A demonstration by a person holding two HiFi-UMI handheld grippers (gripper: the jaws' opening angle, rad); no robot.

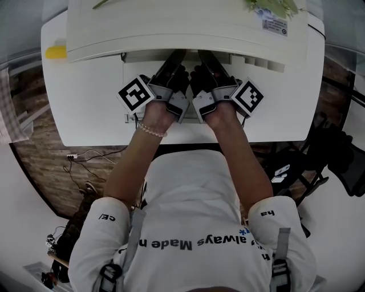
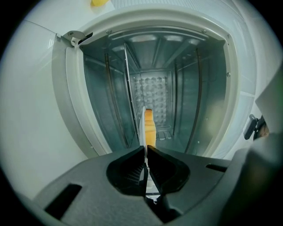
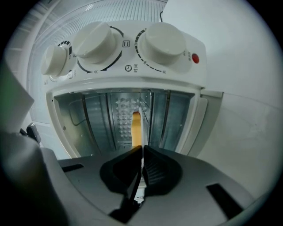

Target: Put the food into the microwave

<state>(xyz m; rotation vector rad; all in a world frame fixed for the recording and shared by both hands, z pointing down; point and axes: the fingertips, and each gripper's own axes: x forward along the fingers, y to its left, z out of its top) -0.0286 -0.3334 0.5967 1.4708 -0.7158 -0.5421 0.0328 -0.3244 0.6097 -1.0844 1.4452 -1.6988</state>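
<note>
The white microwave (image 1: 188, 28) stands at the back of a white table (image 1: 85, 114), and its cavity (image 2: 154, 84) is open. Both grippers reach side by side into its mouth. A thin white plate (image 2: 142, 123) shows edge-on with orange food (image 2: 150, 128) on it, just inside the opening. My left gripper (image 2: 145, 148) is shut on the plate's rim. My right gripper (image 3: 142, 148) is shut on the same plate (image 3: 142, 132), beside the food (image 3: 136, 126). In the head view the left gripper (image 1: 174, 60) and right gripper (image 1: 204, 60) pass under the microwave's top, which hides the plate.
Three white knobs (image 3: 163, 42) and a red lamp (image 3: 195, 58) sit on the control panel beside the cavity. A yellow object (image 1: 56, 52) lies on the table at the left. Green leaves (image 1: 274, 7) rest on the microwave's top. A dark chair (image 1: 342, 154) stands to the right of the table.
</note>
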